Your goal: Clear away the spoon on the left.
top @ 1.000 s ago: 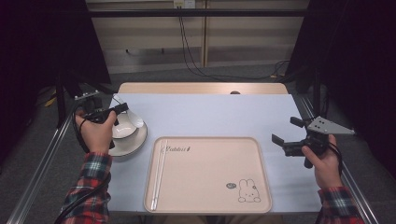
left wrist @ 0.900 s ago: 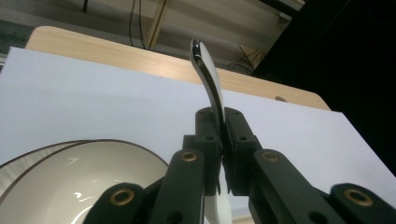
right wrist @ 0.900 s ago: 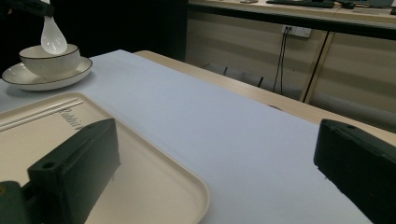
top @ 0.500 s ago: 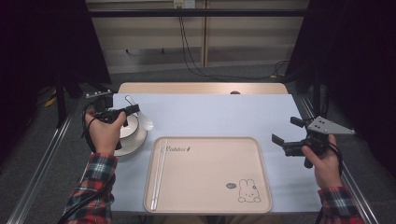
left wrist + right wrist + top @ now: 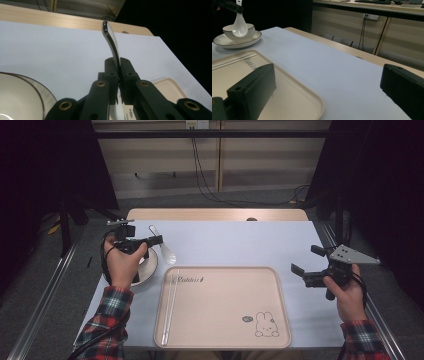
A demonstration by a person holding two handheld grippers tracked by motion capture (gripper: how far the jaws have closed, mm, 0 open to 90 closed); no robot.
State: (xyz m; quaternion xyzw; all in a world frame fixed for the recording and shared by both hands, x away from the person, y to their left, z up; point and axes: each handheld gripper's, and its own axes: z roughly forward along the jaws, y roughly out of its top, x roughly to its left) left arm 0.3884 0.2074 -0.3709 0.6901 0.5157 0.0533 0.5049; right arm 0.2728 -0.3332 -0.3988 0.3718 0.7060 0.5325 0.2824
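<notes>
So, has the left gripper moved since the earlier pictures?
Yes. The left gripper, shut on the white spoon, has shifted right across the saucer, toward the tray.

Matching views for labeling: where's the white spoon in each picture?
High view: white spoon left of centre, clamped in the left gripper beside the plate.
Left gripper view: centre, rising between that gripper's shut jaws.
Right gripper view: top left, hanging above the bowl.
Shared landmark: beige tray.
</notes>
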